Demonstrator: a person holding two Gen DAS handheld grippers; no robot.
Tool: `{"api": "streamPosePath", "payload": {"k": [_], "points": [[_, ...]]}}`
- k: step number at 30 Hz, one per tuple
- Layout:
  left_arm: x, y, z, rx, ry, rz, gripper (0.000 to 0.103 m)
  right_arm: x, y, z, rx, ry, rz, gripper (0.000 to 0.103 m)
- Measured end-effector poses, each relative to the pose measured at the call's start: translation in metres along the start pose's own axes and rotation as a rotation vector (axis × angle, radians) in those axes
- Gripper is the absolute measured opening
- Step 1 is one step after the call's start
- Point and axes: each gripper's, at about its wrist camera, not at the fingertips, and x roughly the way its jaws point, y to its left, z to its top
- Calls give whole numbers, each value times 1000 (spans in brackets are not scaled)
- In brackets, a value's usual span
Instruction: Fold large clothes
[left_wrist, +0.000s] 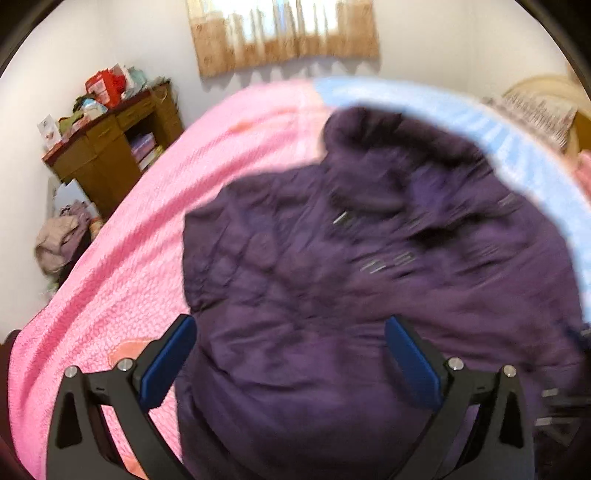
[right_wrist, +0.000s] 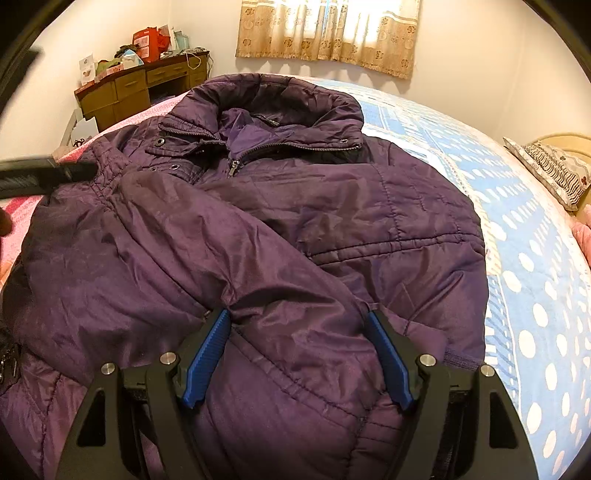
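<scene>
Overhead, both grippers' jaws gape above the purple jacket (right_wrist: 295, 229) on the bed (right_wrist: 535, 258).

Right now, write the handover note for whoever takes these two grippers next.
Left gripper: jaws open, nothing held, over the jacket's near part.
Right gripper: jaws open, astride the sleeve; no grip visible.
Purple jacket: front up on the bed, collar at the far end, zip partly open.
Done: one sleeve folded across the chest.
Left: other sleeve hidden, so check it, then fold the body.
</scene>
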Motion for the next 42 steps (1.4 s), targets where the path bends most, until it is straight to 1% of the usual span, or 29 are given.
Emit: {"api": "streamPosePath", "payload": {"k": [2,3,4,7,9,11,15,19,24,26,28,31,33,35,37,39,41,42], "points": [[-11,-22,-1,54,-27,-15,103,0,0,0,3,-1,3,75],[-10,-31,-4,81,-26,-23,103,0,-1,0,4,-1,4,75],[-5,-41,-7,110,-14,-26,103,0,0,0,3,-1,4,75],[24,-57,-25,166,60,16,103,-1,0,0,4,-3,5,75],[31,-57,-31,168,42,5,103,0,0,0,2,-2,3,75],[34,-52,-32,131,51,-10,103,-1,0,-1,4,-3,5,75],[31,-57,-36,154,22,23,103,-1,0,-1,2,-4,3,75],[28,-54,-37,143,27,7,103,-2,1,0,-2,-8,1,76],[18,-49,-35,152,21,-19,103,-4,-2,1,11,-11,24,76],[13,-48,-35,165,23,-17,103,-7,-3,1,7,-7,40,76],[-2,-45,-32,182,-7,-36,103,-10,-5,2,-12,-3,61,77],[-20,-34,-22,179,-65,-51,103,-16,-7,3,-37,6,102,77],[-25,-22,-9,146,-87,-76,103,-21,-7,7,-77,28,139,77],[-22,-11,5,115,-78,-107,103,-28,-10,13,-107,29,167,77],[-11,-2,21,91,-51,-126,103,-45,-21,28,-91,-30,193,77],[3,4,40,80,-45,-117,103,-55,-35,48,-62,-86,207,77],[17,7,53,66,-45,-109,103,-53,-45,71,-49,-109,207,78],[26,9,61,51,-36,-113,103,-47,-51,85,-51,-115,193,78]]}}
